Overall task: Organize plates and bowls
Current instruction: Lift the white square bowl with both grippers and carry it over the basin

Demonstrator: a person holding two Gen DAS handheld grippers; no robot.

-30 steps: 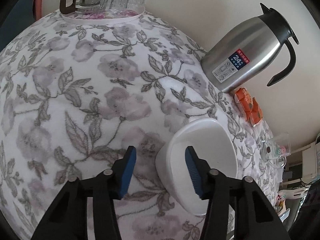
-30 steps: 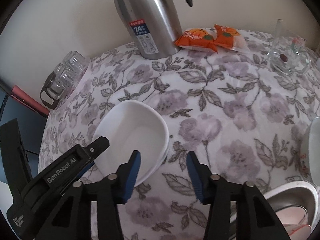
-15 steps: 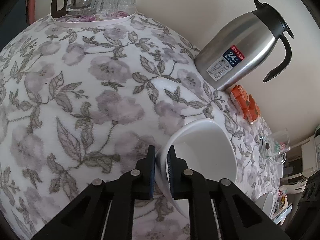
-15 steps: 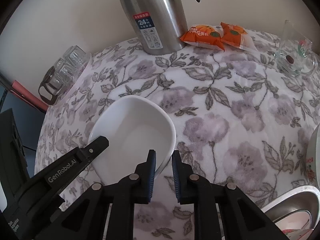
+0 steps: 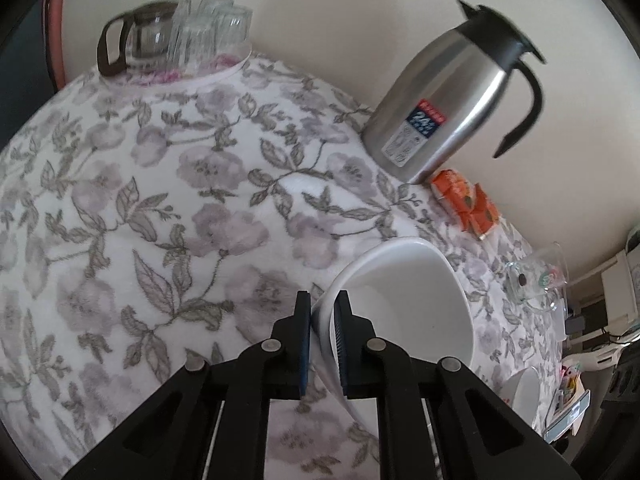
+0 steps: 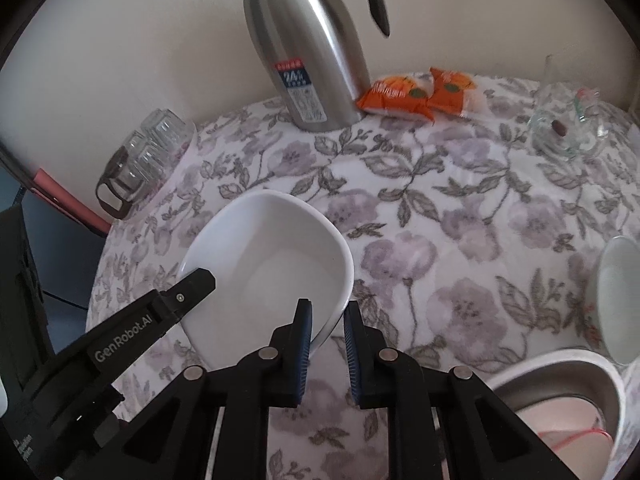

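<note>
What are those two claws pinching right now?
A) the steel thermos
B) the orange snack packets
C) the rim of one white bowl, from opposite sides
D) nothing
C: the left claw and right claw each clamp the white bowl rim.

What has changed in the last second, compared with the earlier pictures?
Both the left gripper and the right gripper closed from open onto opposite rims of the white bowl, which now looks slightly tilted. The thermos, snack packets and glasses stayed put.
</note>
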